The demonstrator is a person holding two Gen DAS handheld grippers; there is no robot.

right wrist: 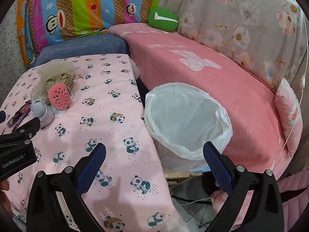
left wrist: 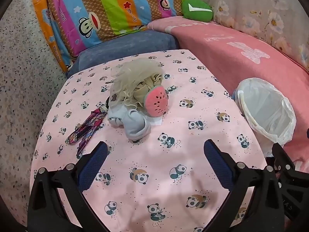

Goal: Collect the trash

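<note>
A pile lies on the panda-print table (left wrist: pixel 173 154): beige netting (left wrist: pixel 133 77), a watermelon plush (left wrist: pixel 156 102), a grey sock (left wrist: pixel 133 123), a patterned strap (left wrist: pixel 87 129) and a white paper scrap (left wrist: pixel 156 122). A bin lined with a white bag (left wrist: pixel 268 110) stands right of the table. My left gripper (left wrist: pixel 154 150) is open and empty, just short of the pile. My right gripper (right wrist: pixel 154 152) is open and empty, over the table's right edge beside the bin (right wrist: pixel 185 119). The pile shows at left in the right wrist view (right wrist: pixel 56 90).
A pink blanket covers the bed (right wrist: pixel 212 71) behind the bin. A blue cushion (left wrist: pixel 125 46), a striped monkey quilt (left wrist: pixel 100 9) and a green plush (left wrist: pixel 197 9) lie beyond the table. Cables run on the floor (right wrist: pixel 193 199) under the bin.
</note>
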